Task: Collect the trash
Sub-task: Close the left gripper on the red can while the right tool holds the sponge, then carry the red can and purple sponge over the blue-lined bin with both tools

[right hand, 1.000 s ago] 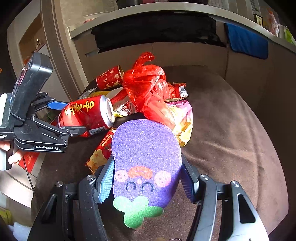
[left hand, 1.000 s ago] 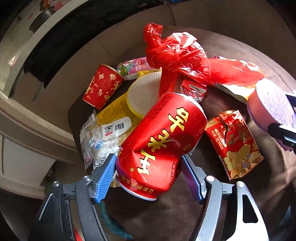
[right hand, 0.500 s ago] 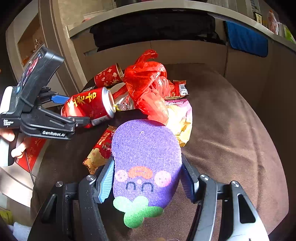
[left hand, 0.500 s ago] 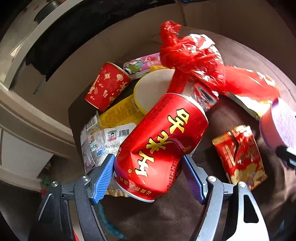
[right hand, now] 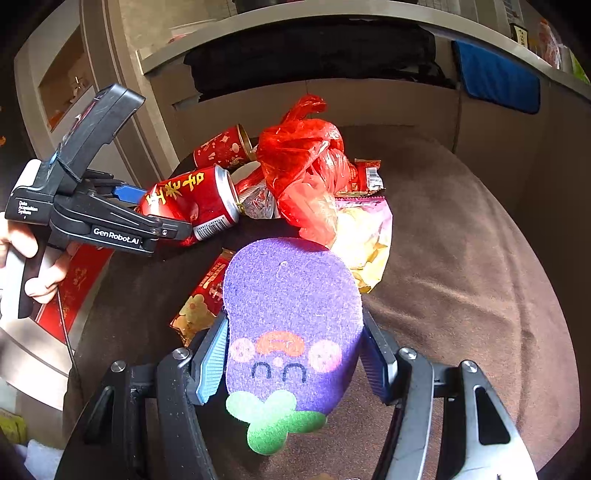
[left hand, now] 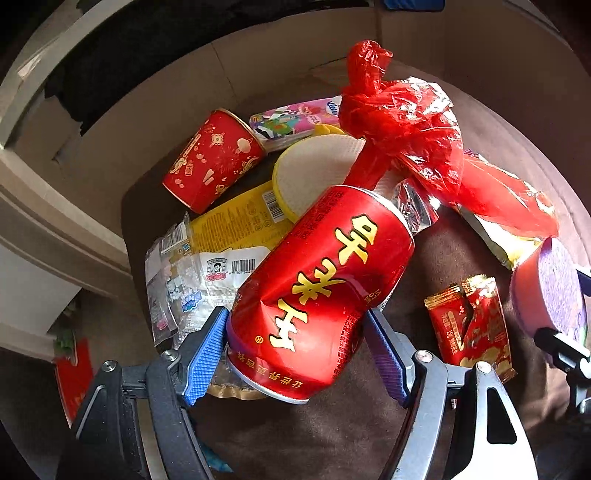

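Note:
My left gripper [left hand: 295,354] is shut on a dented red drink can [left hand: 317,291] with gold characters, held above a brown cushion [left hand: 332,435]; the can also shows in the right wrist view [right hand: 192,203]. My right gripper [right hand: 295,354] is shut on a purple eggplant-shaped sponge [right hand: 291,332], seen at the right edge of the left view [left hand: 550,291]. Beyond the can lies a trash pile: a red plastic bag [left hand: 406,129], a red paper cup [left hand: 210,158], a yellow wrapper [left hand: 236,221], a clear wrapper [left hand: 184,288] and a red snack packet [left hand: 472,325].
A pale lid [left hand: 314,170] and a pink pack [left hand: 291,120] lie in the pile. A yellow-pink chip bag [right hand: 362,240] sits under the red bag. A grey shelf edge [right hand: 295,14] with a blue cloth [right hand: 495,77] runs behind. Brown cushion extends right [right hand: 461,258].
My left gripper has lifted the can up and back, away from the pile. The right gripper with the sponge has held almost still.

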Demonstrator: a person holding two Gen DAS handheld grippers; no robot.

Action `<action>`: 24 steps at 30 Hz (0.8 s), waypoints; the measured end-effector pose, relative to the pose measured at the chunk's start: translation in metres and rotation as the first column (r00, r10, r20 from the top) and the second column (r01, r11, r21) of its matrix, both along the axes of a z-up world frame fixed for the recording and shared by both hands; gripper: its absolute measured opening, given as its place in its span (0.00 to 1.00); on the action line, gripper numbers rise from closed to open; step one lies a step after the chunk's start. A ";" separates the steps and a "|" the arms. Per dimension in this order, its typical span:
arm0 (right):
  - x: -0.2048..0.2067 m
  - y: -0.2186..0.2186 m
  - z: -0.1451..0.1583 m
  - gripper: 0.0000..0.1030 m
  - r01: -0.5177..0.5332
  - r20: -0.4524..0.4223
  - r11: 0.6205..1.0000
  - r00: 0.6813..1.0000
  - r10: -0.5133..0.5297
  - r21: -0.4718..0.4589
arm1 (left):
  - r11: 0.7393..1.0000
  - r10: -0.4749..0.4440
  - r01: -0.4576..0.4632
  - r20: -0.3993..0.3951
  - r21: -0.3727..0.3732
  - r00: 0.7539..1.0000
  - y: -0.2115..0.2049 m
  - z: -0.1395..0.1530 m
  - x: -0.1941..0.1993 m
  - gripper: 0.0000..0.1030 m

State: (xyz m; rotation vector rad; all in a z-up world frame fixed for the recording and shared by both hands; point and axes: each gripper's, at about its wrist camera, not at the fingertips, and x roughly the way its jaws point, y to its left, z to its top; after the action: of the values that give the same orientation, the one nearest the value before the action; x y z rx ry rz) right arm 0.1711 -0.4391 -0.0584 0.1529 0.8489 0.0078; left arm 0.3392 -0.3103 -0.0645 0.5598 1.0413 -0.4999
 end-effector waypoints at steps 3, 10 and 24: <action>-0.001 -0.001 0.001 0.58 0.001 0.005 1.000 1.000 -0.001 0.010 | 1.000 0.010 -0.010 0.021 -0.014 1.000 0.003 0.007 -0.007 0.58; 0.002 0.002 0.004 0.58 -0.013 0.013 1.000 1.000 0.013 0.021 | 0.996 0.041 -0.042 -0.012 -0.081 0.999 0.016 0.020 -0.019 0.49; 0.008 0.026 0.013 0.58 -0.080 0.024 0.997 0.997 0.080 0.007 | 0.988 0.120 -0.113 0.068 -0.101 0.990 0.060 0.041 -0.056 0.48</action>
State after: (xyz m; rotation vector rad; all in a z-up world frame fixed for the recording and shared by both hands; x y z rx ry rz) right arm 0.1795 -0.4132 -0.0453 0.1260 0.8311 0.0876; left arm 0.2830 -0.2505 -0.0236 0.4254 0.9683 -0.4211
